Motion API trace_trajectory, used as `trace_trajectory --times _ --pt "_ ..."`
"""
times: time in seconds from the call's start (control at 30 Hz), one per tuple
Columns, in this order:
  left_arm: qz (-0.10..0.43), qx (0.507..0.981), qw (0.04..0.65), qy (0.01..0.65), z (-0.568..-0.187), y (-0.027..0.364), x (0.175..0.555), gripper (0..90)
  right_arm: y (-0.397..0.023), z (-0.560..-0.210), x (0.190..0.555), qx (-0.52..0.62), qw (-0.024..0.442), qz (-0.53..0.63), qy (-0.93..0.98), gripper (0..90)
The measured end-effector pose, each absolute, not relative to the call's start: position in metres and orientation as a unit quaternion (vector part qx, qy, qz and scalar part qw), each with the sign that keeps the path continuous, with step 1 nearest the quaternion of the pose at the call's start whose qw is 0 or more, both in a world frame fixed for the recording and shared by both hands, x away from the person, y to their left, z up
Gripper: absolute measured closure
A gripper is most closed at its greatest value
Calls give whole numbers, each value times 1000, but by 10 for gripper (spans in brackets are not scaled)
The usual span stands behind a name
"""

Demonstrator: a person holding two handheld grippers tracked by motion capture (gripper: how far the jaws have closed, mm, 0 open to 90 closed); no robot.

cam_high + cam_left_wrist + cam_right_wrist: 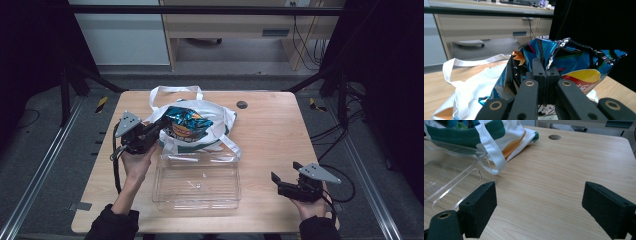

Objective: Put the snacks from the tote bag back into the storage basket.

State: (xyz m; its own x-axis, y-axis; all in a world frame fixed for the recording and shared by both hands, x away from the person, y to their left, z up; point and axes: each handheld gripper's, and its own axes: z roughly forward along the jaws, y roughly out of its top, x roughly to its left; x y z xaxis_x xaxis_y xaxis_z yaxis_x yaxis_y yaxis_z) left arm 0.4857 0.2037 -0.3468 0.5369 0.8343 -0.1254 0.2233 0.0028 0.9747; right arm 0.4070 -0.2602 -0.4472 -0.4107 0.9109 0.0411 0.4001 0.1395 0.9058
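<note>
Left hand-held gripper (161,126) clamped tight on chip bag (187,121), which sits in white tote bag (220,117) at counter (270,130) back-centre. Right hand-held gripper (285,176) wide open, holding nothing, near clear plastic tray (197,182).

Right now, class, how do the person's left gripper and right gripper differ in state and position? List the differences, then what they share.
1. The left gripper is shut on the blue snack bag; the right gripper is open and holds nothing.
2. The left gripper is at the white tote bag, while the right gripper is over bare wooden table, apart from the clear plastic tray.

Both are hand-held and have black fingers.
</note>
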Motion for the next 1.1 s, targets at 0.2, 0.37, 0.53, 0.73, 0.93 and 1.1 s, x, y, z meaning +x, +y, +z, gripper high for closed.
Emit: trace_trajectory --times 0.2,0.37,0.53,0.73,0.93,1.1 --pt "266 643 599 396 -337 210 479 896 -260 -447 407 467 277 460 702 127" --pt "268 634 613 388 -328 213 472 896 -260 -447 407 467 277 460 702 127" --pt "268 630 623 378 -322 212 464 896 -260 -447 407 467 277 461 702 127" --pt "267 632 629 365 -317 210 457 897 -260 -447 406 467 277 462 702 127" --pt "266 634 634 354 -312 208 449 896 -260 -447 406 467 278 461 702 127" --pt "264 637 636 347 -311 205 441 897 -261 -447 406 467 278 461 702 127"
